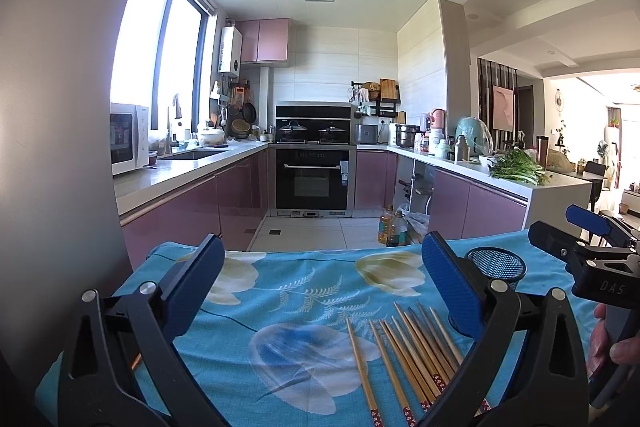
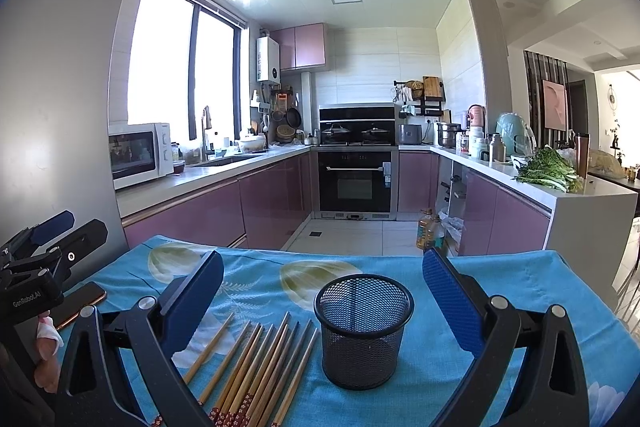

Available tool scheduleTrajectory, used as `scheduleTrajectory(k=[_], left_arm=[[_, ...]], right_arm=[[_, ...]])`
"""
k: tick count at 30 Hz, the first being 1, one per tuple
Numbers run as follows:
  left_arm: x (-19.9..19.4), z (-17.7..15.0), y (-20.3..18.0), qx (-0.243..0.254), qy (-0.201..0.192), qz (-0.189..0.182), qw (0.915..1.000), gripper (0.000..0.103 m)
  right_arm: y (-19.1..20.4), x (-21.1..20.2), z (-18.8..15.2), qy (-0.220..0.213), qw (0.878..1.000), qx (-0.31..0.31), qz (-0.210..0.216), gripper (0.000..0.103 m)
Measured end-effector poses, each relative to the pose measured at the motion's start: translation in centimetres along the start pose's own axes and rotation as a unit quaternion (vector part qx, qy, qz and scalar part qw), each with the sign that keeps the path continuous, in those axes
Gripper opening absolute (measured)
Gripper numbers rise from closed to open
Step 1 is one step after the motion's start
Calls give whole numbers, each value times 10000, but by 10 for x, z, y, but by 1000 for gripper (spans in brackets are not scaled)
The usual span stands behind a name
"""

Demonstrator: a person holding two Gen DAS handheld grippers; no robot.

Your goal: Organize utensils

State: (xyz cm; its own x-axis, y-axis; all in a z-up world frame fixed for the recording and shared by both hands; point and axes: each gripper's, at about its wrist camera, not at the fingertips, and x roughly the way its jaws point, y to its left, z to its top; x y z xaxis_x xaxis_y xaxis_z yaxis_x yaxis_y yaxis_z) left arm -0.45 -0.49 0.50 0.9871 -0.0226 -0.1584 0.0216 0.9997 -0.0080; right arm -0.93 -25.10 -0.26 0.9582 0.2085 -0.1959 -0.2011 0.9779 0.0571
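Observation:
Several wooden chopsticks (image 1: 408, 355) (image 2: 256, 367) with red patterned ends lie side by side on a blue floral tablecloth (image 1: 288, 291) (image 2: 532, 283). A black mesh cup (image 2: 363, 331) (image 1: 498, 264) stands upright and empty just right of them. My left gripper (image 1: 320, 287) hovers open over the cloth, its right finger above the chopsticks. My right gripper (image 2: 323, 301) is open too, with the mesh cup between its blue pads and the chopsticks below its left one. Each gripper shows at the edge of the other's view, held by a hand.
A phone (image 2: 80, 303) lies on the cloth at the left. Beyond the table's far edge are the kitchen floor, purple cabinets (image 2: 224, 211), an oven (image 2: 356, 183), oil bottles (image 2: 428, 231) on the floor and a counter with greens (image 2: 548, 171).

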Motion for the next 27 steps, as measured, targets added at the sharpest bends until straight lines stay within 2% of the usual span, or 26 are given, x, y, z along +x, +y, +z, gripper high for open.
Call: scheduleTrajectory(k=[27], left_arm=[[0, 0, -1, -16, -20, -19, 10000, 97]], right_arm=[[-1, 0, -1, 4, 10000, 27, -8, 96]])
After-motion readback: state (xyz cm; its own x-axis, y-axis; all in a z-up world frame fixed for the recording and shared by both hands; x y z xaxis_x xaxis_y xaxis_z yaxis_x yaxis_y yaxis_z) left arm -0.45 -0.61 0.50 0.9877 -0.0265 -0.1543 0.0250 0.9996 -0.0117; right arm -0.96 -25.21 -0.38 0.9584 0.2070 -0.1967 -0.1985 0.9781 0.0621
